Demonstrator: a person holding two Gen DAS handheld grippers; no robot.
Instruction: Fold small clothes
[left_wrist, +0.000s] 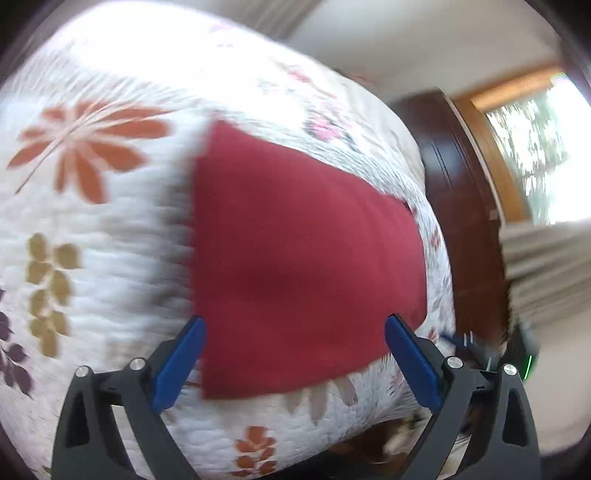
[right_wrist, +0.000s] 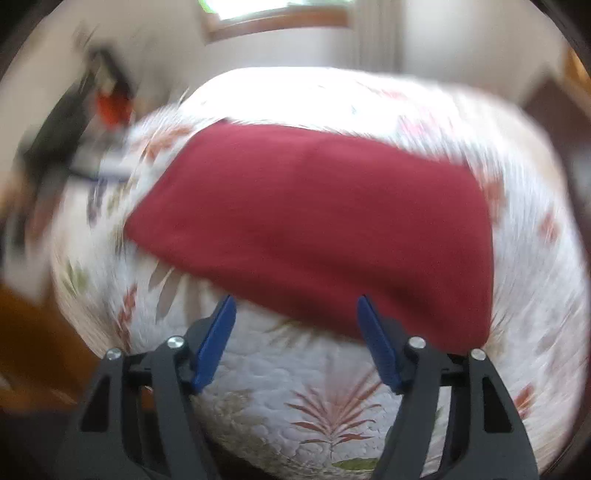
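Observation:
A dark red garment (left_wrist: 295, 258) lies flat as a folded panel on a white quilt (left_wrist: 92, 277) printed with flowers. My left gripper (left_wrist: 295, 328) hovers open over the near end of the cloth, its blue fingers (left_wrist: 181, 365) standing wide on either side with nothing between them. In the right wrist view the same red garment (right_wrist: 314, 225) spreads across the quilt (right_wrist: 288, 373). My right gripper (right_wrist: 295, 306) is open just in front of its near edge, holding nothing. Both views are blurred by motion.
The bed's right edge drops off beside a dark wooden panel (left_wrist: 461, 206) and a window (left_wrist: 543, 158). Blurred dark gear with an orange part (right_wrist: 110, 103) stands off the bed's left side. A second window (right_wrist: 277, 11) sits beyond the far end.

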